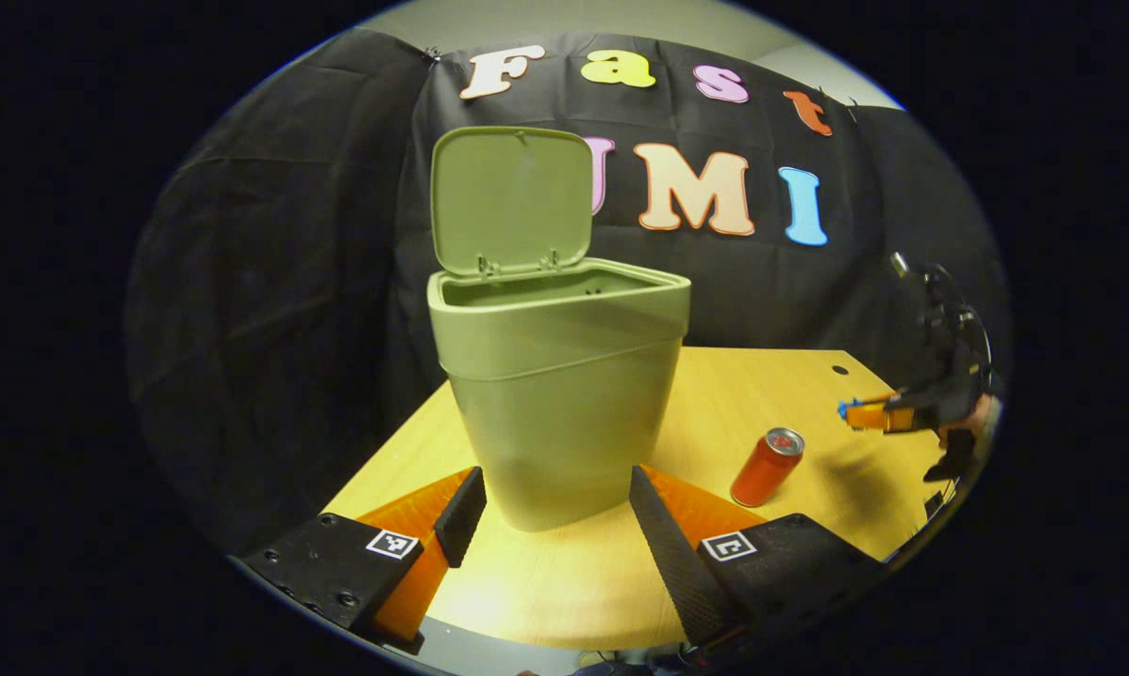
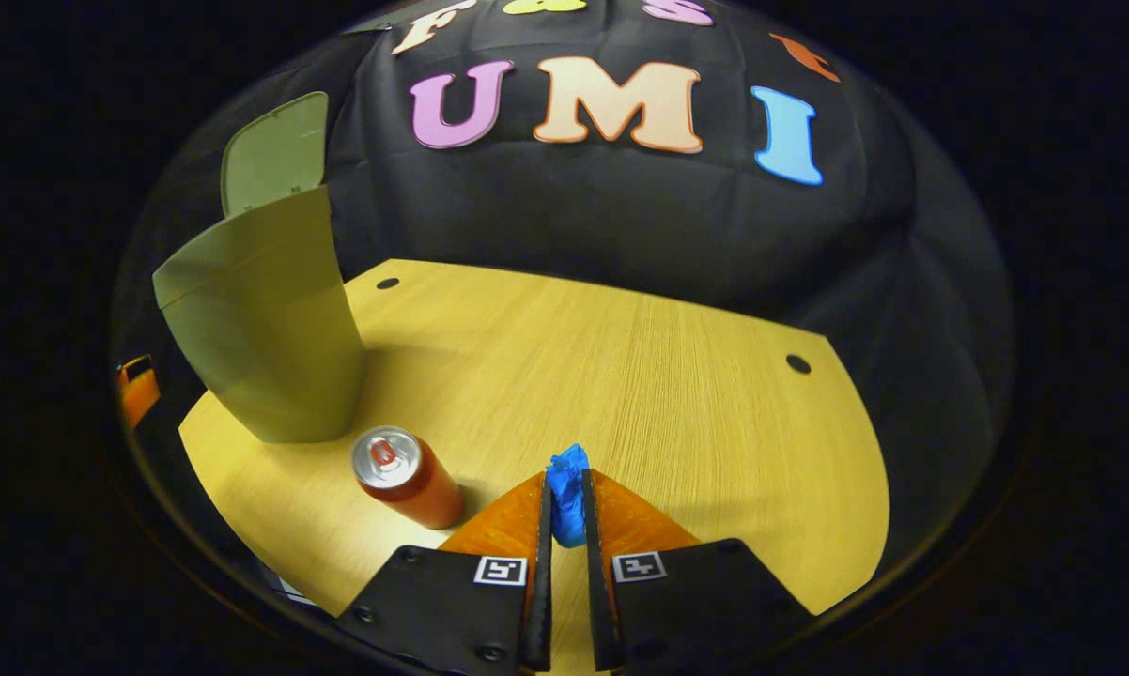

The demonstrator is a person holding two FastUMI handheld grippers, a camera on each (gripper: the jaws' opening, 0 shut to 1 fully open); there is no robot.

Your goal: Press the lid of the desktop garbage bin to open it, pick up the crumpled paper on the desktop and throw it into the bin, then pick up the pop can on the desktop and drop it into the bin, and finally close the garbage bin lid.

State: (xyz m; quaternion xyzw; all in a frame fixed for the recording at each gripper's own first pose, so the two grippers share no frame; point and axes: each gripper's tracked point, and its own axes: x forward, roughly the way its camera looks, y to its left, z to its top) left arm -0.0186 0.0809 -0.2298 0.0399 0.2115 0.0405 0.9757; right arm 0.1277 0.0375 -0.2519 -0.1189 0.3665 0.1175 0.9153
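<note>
The green bin stands on the wooden desk with its lid swung up and open. My left gripper is open, its fingers on either side of the bin's base, close to it. A red pop can stands upright to the bin's right. In the right gripper view, my right gripper is shut on the blue crumpled paper, held above the desk; the can stands just to its left and the bin farther left. In the left gripper view, the right gripper hangs at far right.
The desk has two small round holes near its back edge. Black cloth walls close behind and beside it. A hand holds the right gripper at the desk's right edge.
</note>
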